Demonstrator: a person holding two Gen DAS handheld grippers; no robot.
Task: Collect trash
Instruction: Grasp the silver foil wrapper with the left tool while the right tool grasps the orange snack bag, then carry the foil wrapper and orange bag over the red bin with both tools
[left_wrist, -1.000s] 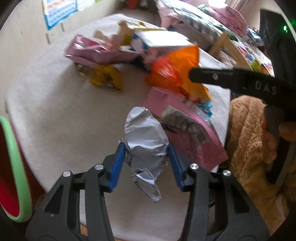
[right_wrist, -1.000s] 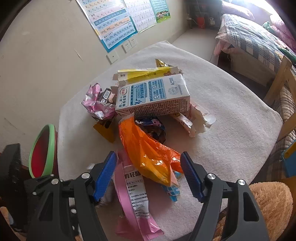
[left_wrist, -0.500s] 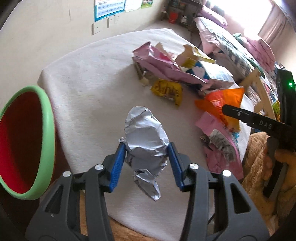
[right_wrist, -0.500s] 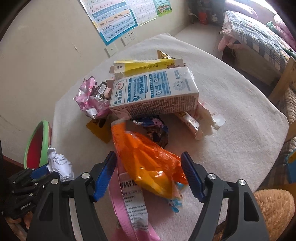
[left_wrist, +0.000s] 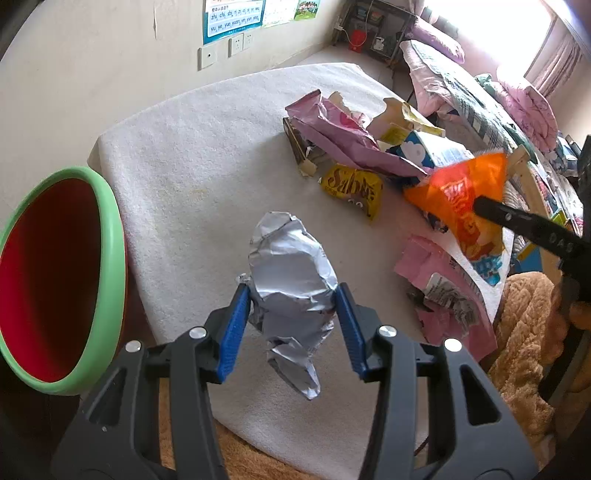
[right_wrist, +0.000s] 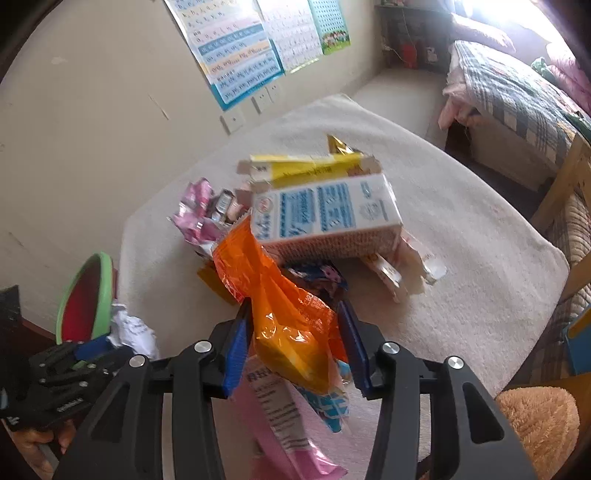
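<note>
My left gripper (left_wrist: 291, 299) is shut on a crumpled silver foil wrapper (left_wrist: 291, 280), held above the white table (left_wrist: 192, 155) beside the red bin with a green rim (left_wrist: 55, 280). In the right wrist view my right gripper (right_wrist: 295, 325) is closing its jaws on an orange snack bag (right_wrist: 280, 310), and the blue pads press its sides while it hangs lifted off the pile. The same orange snack bag (left_wrist: 461, 199) shows at the right of the left wrist view. The foil wrapper (right_wrist: 133, 328) and red bin (right_wrist: 85, 299) appear at the lower left of the right wrist view.
A pile of trash lies on the table: a blue and white carton (right_wrist: 325, 218), a yellow box (right_wrist: 306, 170), pink wrappers (left_wrist: 343, 136), a yellow packet (left_wrist: 354, 188) and a long pink bag (right_wrist: 280, 417). A brown plush seat (left_wrist: 524, 332) and a bed (right_wrist: 517, 92) stand to the right.
My left gripper swung the foil wrapper left, bringing the red bin into view. My right gripper's jaws narrowed onto the orange bag and raised it off the pile.
</note>
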